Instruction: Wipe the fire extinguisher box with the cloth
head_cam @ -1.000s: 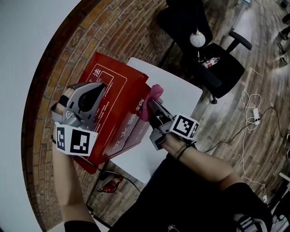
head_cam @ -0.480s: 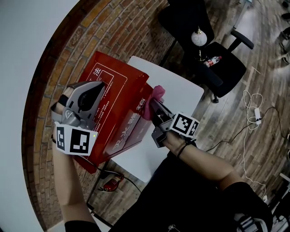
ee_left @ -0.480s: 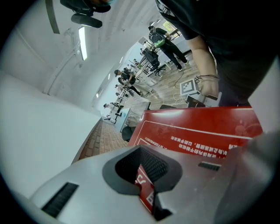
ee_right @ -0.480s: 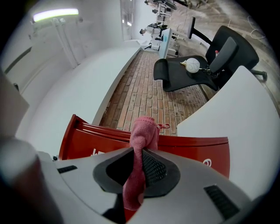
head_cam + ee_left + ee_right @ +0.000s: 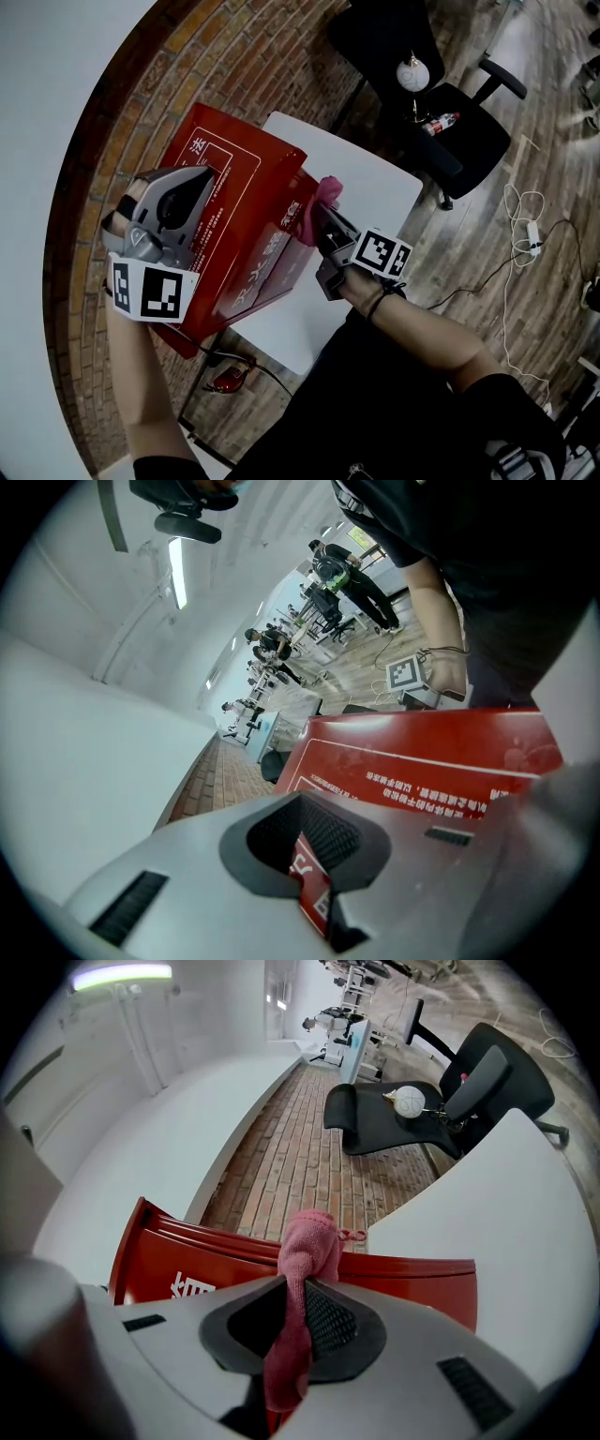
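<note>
Your left gripper [image 5: 204, 178] stays clamped shut on an edge of the red fire extinguisher box [image 5: 253, 206], which sits propped at the left of the white table [image 5: 375, 187]. Your right gripper [image 5: 319, 217], pinching the pink cloth [image 5: 325, 192], has dipped slightly along the box's far right corner. Looks like a wiping stroke's underway.

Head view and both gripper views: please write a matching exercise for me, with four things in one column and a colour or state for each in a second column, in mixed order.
Column one:
1. left gripper
2. right gripper
3. fire extinguisher box
4. table

Column two:
a. white
b. shut on the pink cloth
c. red, with white print
d. shut on the box's edge

Right pairs: 1-d, 2-b, 3-c, 4-a.
</note>
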Available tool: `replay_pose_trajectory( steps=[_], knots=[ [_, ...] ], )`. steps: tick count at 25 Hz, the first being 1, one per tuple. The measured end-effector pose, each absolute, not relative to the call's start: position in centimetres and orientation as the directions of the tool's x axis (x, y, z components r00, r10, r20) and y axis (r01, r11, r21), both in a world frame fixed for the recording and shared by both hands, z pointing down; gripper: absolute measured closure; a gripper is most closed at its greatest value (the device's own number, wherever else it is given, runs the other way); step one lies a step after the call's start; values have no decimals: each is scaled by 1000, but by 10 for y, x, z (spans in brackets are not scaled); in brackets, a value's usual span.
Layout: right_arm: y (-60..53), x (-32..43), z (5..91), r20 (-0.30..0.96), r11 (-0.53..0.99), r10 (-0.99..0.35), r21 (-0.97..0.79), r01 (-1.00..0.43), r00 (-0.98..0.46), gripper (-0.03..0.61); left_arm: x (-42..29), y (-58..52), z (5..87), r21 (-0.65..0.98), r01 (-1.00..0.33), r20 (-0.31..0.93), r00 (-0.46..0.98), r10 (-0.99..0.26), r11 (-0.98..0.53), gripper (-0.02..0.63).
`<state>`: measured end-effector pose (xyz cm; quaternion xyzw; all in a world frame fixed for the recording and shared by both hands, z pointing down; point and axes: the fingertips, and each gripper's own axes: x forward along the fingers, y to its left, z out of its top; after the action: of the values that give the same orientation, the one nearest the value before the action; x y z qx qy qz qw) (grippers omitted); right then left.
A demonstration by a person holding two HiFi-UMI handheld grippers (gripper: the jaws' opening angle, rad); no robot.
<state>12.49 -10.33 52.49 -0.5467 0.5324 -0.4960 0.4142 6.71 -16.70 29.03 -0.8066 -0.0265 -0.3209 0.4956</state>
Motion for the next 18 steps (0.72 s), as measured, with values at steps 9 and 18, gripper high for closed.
replay_pose_trajectory(
  steps=[9,18],
  knots=[
    [-101,122,546,180,-158,-980,-962,-224,-83,517,67,-169,291,-782,358,545,790,-280,-511,594],
    [-100,116,567,206,-184,-974,-962,-203,-92,517,67,-168,290,-783,358,544,791,-281,-508,594]
  ],
)
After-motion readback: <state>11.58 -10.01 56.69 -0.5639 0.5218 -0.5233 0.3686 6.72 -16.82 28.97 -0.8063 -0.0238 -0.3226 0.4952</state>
